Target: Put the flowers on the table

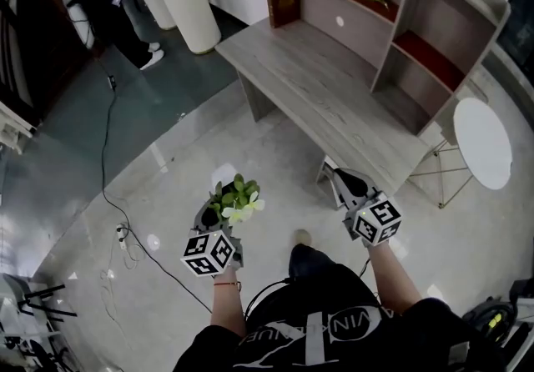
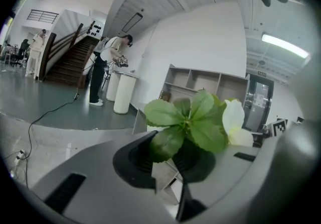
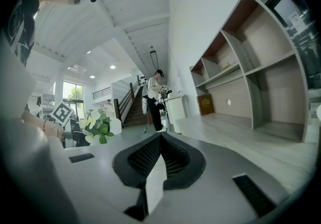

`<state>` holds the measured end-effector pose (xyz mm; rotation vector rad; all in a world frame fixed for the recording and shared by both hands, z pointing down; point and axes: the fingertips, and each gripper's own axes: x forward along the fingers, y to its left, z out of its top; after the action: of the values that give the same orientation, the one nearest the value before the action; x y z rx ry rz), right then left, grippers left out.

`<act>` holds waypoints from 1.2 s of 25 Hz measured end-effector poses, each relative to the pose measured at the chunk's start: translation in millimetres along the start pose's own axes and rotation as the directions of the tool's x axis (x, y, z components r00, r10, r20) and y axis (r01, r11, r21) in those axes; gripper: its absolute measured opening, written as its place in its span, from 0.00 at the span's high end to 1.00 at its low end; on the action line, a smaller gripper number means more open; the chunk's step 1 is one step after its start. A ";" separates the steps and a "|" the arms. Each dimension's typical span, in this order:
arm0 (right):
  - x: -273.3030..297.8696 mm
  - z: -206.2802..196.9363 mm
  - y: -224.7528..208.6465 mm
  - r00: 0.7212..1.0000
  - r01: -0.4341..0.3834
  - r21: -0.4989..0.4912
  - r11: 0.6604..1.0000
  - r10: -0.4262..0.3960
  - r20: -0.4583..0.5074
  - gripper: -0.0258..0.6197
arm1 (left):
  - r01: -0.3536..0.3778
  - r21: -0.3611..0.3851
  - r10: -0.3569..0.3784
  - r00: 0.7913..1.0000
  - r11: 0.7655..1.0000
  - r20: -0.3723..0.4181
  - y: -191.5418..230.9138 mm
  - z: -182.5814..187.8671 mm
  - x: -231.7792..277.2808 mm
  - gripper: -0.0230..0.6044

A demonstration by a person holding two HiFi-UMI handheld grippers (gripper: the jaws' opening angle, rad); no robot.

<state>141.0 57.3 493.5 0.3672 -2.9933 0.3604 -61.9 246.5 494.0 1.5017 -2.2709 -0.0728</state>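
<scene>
Left gripper view shows the left tool point(image 2: 173, 156) clamped on the flowers point(image 2: 198, 120): broad green leaves and a smooth white petal rise above its ribbed black pads point(image 2: 138, 159). The right tool point(image 3: 160, 140) has its jaws pressed together, holding nothing. Both hover over the glossy floor point(image 1: 167, 187), with the long grey wood-grain tabletop point(image 1: 334, 103) just beyond.

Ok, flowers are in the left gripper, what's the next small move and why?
Probably carry the left gripper forward until the flowers are over the table: its jaws are closed on them, but it hangs above the floor, short of the tabletop.
</scene>
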 end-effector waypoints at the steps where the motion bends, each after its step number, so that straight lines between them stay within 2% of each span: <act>1: 7.3 1.5 -4.8 1.000 0.001 0.002 1.000 -0.001 0.000 0.94 | 0.001 0.003 -0.001 1.000 1.000 -0.001 2.8 3.6 7.7 0.85; 7: 47.1 10.7 -29.8 1.000 0.006 0.009 1.000 -0.006 0.003 0.94 | 0.001 0.001 -0.001 1.000 1.000 0.003 20.1 25.0 53.4 0.85; 16: 88.6 20.5 -61.9 1.000 0.017 0.020 1.000 -0.017 0.018 0.94 | 0.044 0.023 -0.045 0.999 0.999 0.007 22.8 49.1 114.3 0.85; 20: 91.9 20.1 -69.5 1.000 0.015 0.011 1.000 -0.015 0.005 0.94 | 0.073 0.008 -0.073 0.997 0.997 -0.004 14.3 49.7 136.4 0.85; 30: 84.8 23.7 -96.7 0.995 0.096 0.026 0.995 -0.096 0.019 0.94 | 0.169 0.041 -0.168 0.985 0.985 -0.033 -8.8 61.1 183.0 0.85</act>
<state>81.5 -58.8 503.0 0.5180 -2.9796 0.3871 -137.5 68.7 492.7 1.7040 -2.1311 -0.0494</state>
